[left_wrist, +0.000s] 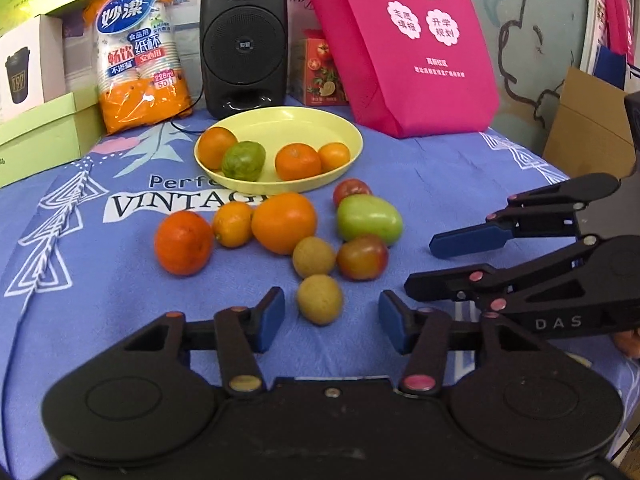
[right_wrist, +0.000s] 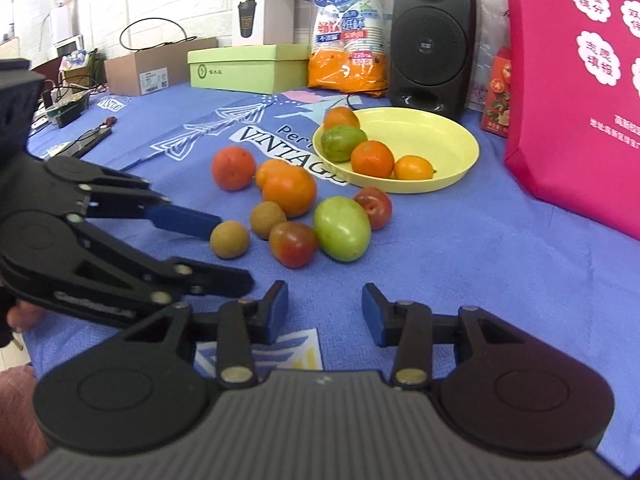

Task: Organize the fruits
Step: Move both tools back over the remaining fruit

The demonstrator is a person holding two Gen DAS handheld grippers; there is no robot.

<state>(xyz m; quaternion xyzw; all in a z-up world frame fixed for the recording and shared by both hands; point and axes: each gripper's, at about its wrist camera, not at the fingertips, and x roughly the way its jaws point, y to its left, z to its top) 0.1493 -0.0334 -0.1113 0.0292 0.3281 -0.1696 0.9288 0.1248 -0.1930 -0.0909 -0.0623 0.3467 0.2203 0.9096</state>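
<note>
A yellow plate (left_wrist: 292,120) (right_wrist: 448,128) holds three orange fruits and a green one (left_wrist: 243,161). Loose fruit lies in front of it on the blue cloth: oranges (left_wrist: 284,223), a green tomato (left_wrist: 369,219) (right_wrist: 342,228), reddish tomatoes (left_wrist: 362,258) and two small brown fruits. My left gripper (left_wrist: 332,322) is open, with the nearest brown fruit (left_wrist: 320,299) (right_wrist: 229,239) just ahead between its fingers, not held. My right gripper (right_wrist: 325,312) is open and empty, short of the fruit pile; it shows in the left wrist view (left_wrist: 436,264) to the right.
Behind the plate stand a black speaker (left_wrist: 243,40), an orange pack of paper cups (left_wrist: 138,52), a pink bag (left_wrist: 404,40), a small red box (left_wrist: 320,72) and green and white boxes (left_wrist: 44,120). A cardboard box (right_wrist: 160,64) and cables lie at the table's far left.
</note>
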